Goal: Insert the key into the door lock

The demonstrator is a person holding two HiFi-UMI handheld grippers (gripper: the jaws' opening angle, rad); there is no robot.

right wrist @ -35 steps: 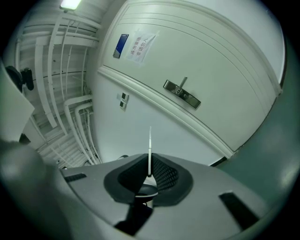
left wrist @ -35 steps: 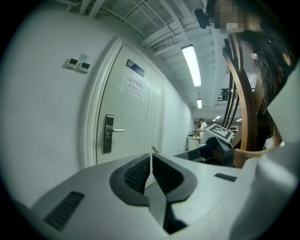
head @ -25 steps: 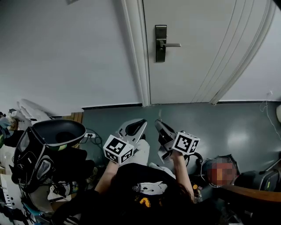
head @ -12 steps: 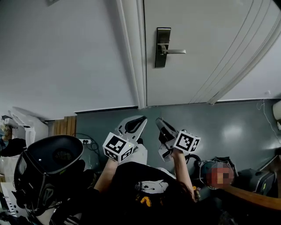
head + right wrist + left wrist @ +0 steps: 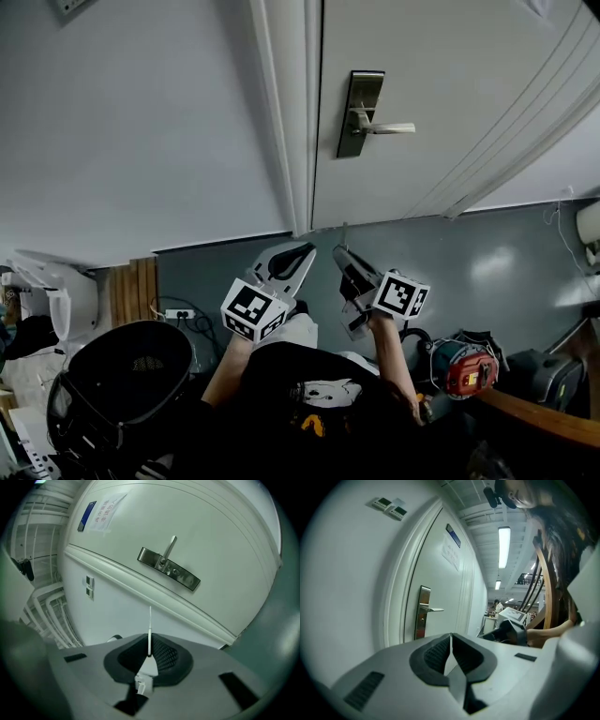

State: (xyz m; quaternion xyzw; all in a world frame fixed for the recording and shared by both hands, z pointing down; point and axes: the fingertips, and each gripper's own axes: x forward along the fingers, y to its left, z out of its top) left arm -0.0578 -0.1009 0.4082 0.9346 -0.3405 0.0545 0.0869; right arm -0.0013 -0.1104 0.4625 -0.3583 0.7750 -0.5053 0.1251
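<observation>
Your right gripper [image 5: 149,654] is pinched tight on the thin silver key [image 5: 150,625]; the key is seen edge-on, well apart from the long shiny metal lock plate [image 5: 168,569] on the white door [image 5: 220,536]; your left gripper [image 5: 451,637] is closed on nothing; the blue sign [image 5: 87,515] and paper note [image 5: 107,512] above the plate are too small to read.

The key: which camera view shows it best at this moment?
The right gripper view. There the key stands out as a thin blade clamped between the shut jaws of the right gripper, aimed toward the door. The head view shows at most a faint sliver; the left gripper view shows none of it.
</observation>
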